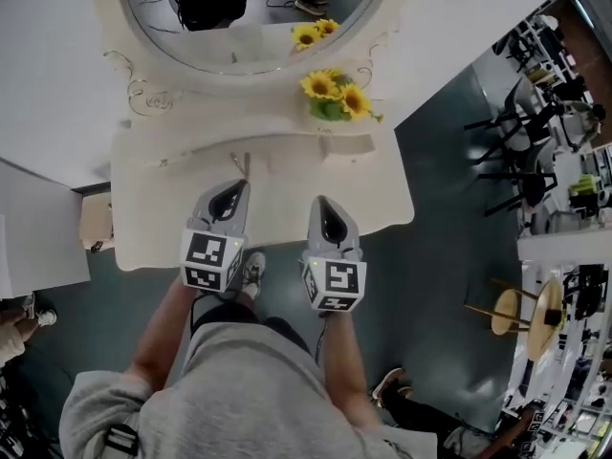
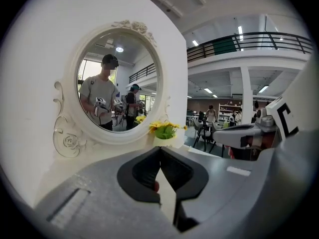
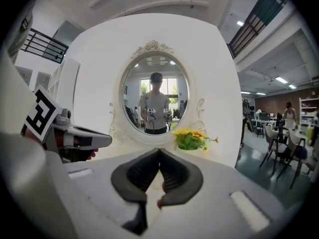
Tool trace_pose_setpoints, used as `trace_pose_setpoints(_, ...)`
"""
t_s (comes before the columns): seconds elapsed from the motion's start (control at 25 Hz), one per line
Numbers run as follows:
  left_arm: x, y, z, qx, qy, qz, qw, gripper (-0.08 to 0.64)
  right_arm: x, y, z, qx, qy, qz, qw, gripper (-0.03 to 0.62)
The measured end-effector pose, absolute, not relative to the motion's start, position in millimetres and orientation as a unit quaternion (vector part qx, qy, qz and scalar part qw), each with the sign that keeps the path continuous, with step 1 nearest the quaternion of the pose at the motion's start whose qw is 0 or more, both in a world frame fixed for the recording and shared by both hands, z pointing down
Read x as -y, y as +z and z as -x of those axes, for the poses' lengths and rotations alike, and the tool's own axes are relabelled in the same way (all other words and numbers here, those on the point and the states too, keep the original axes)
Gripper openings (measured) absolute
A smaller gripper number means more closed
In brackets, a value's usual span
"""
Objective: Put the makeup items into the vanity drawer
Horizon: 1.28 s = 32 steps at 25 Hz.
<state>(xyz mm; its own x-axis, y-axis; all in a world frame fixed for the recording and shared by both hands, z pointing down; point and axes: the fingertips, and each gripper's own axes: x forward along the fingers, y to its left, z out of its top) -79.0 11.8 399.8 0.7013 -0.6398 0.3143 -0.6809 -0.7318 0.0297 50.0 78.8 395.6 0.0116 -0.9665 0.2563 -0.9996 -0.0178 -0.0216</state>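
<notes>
Cream-white vanity table (image 1: 382, 194) with a scalloped front edge, backed against a white wall panel. Dark grey-green floor (image 1: 449, 151) around it. Room is an open hall: black chairs (image 1: 507, 156) and a round wooden stool (image 1: 505, 312) off to the right, shelving at far right, and a railed mezzanine up high in the left gripper view.

Oval mirror (image 1: 239, 17) in a carved cream frame stands at the back of the table and reflects the person holding both grippers. Sunflowers (image 1: 337, 96) in a small white pot sit on the raised back ledge, right of centre, just in front of the mirror's lower right.

Task item: a thin pale stick (image 1: 245, 165) lies on the table just ahead of the left gripper (image 1: 232, 194); too small to say what it is. Drawer front is hidden from above.

Left gripper and right gripper (image 1: 330, 220) hover side by side, near each other but apart. Their tips are over the front part of the table and both point at the mirror. Left fingers are clenched tip to tip, nothing between. Right fingers same: tips pressed together, empty.

Counts: 1 table, 1 mirror, 1 bunch of sunflowers, 1 stick, 2 grippers, 2 marker cubes (image 1: 210, 261) (one per gripper), 1 stool. Chairs: several, can't get an exact count.
</notes>
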Motion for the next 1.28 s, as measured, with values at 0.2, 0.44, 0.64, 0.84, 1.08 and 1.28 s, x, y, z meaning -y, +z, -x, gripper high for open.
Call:
trace_pose_setpoints(0.2,18.4,435.9,83.5,0.367,0.168,-0.910,0.096,0.011,-37.6,429.0,-47.0,0.706,0.129,-0.690,0.097,0.005)
trace_pose_setpoints(0.44,53.0,480.0,88.3,0.374,0.197,-0.897,0.128,0.011,6.4,478.2,-42.9,0.712,0.169,-0.672,0.114,0.005)
trace_pose_setpoints(0.64,75.9,513.4,92.1,0.381,0.212,-0.888,0.148,0.011,38.3,521.6,-31.8,0.722,0.196,-0.652,0.127,0.005)
trace_pose_setpoints(0.84,86.2,543.4,101.3,0.389,0.228,-0.877,0.163,0.011,55.8,564.6,-29.3,0.716,0.224,-0.645,0.145,0.005)
trace_pose_setpoints(1.08,93.9,558.7,109.0,0.395,0.241,-0.870,0.173,0.011,68.2,594.6,-33.9,0.706,0.260,-0.641,0.152,0.123)
trace_pose_setpoints(1.28,96.4,563.4,107.0,0.395,0.243,-0.868,0.177,0.011,74.8,623.6,-31.2,0.703,0.285,-0.625,0.185,0.236)
